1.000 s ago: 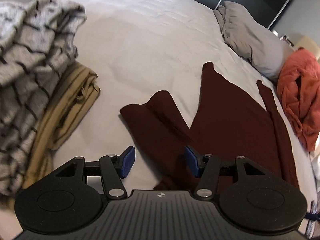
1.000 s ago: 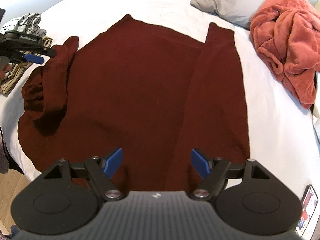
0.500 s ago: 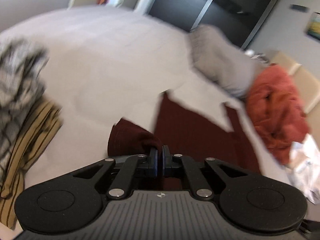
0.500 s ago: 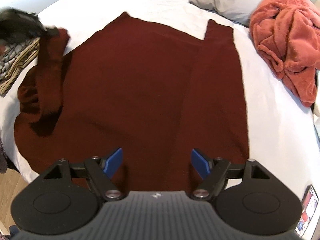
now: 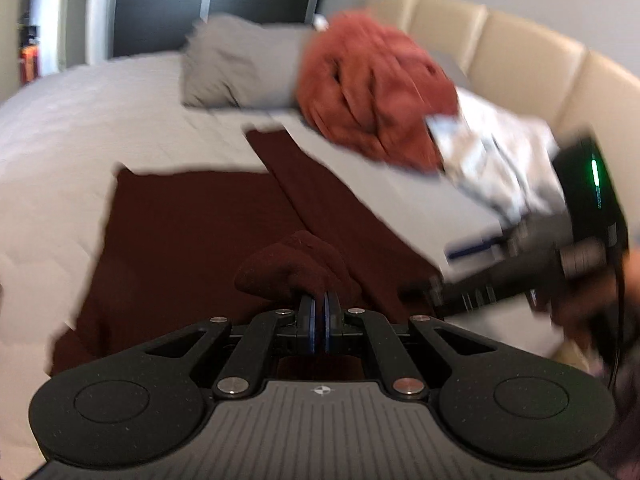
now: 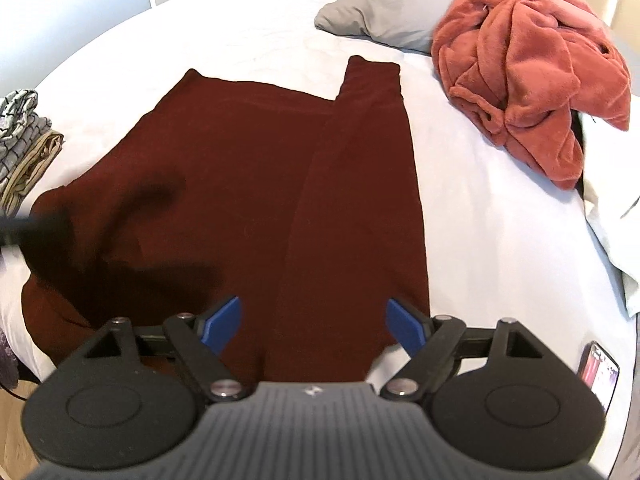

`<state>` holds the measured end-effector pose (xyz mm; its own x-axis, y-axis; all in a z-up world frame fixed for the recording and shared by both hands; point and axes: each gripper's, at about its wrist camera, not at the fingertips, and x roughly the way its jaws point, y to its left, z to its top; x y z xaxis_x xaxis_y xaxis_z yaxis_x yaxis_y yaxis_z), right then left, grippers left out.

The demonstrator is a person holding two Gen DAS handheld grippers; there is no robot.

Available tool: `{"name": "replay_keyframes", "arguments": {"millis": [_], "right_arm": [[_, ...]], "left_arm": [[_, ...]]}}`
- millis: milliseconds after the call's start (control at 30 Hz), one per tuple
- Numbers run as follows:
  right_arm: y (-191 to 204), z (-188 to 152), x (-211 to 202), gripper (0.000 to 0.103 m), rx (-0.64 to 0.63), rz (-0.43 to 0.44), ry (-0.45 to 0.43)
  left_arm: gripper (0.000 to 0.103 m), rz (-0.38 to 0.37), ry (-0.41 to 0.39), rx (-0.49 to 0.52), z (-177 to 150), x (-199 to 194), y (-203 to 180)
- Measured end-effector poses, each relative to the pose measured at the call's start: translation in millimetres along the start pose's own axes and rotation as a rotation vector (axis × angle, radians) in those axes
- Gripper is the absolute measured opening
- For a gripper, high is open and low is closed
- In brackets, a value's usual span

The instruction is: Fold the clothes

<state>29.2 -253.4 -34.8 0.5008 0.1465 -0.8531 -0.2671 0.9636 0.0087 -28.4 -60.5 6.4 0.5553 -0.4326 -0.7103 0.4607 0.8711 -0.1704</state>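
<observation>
Surface: bed [image 6: 480, 216] with white cover, beige padded headboard [image 5: 500, 52] behind. One maroon sweater [image 6: 248, 184] lies flat mid-bed, long axis running from the near edge away toward one grey pillow [image 6: 384, 8]; right sleeve folded lengthwise over the body. One orange fleece heap [image 6: 532, 76] at right. Two folded garments [image 6: 24, 148] stacked at left. Left hand-held gripper [image 5: 319, 312] clenched on a bunched sleeve. Right hand-held gripper [image 6: 314, 326] released, above the hem.

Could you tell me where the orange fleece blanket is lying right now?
In the right wrist view the orange fleece blanket sits bunched at the upper right of the bed, beside the grey pillow.
</observation>
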Motion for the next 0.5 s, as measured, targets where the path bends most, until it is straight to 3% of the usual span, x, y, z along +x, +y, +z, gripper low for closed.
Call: {"name": "replay_keyframes", "arguments": {"millis": [233,333,400,500], "right_arm": [[2.9,-5.1,1.7,0.083,-0.018,0.010,0.011],[5.6,-6.5,1.2,0.083,-0.029,0.016,0.011],[7.4,-6.9,1.1,0.083,-0.034,0.020,0.011],[9.6,-7.1,1.1,0.083,-0.040,0.024,0.012]], "left_arm": [[0.007,-0.074,0.213,0.104,-41.3,33.3,-36.4],[0.050,-0.106,0.222,0.138,-45.5,28.4,-40.0],[0.057,-0.118,0.222,0.146,-45.8,23.5,-38.5],[0.059,-0.108,0.200,0.108,-37.9,10.6,-23.6]]}}
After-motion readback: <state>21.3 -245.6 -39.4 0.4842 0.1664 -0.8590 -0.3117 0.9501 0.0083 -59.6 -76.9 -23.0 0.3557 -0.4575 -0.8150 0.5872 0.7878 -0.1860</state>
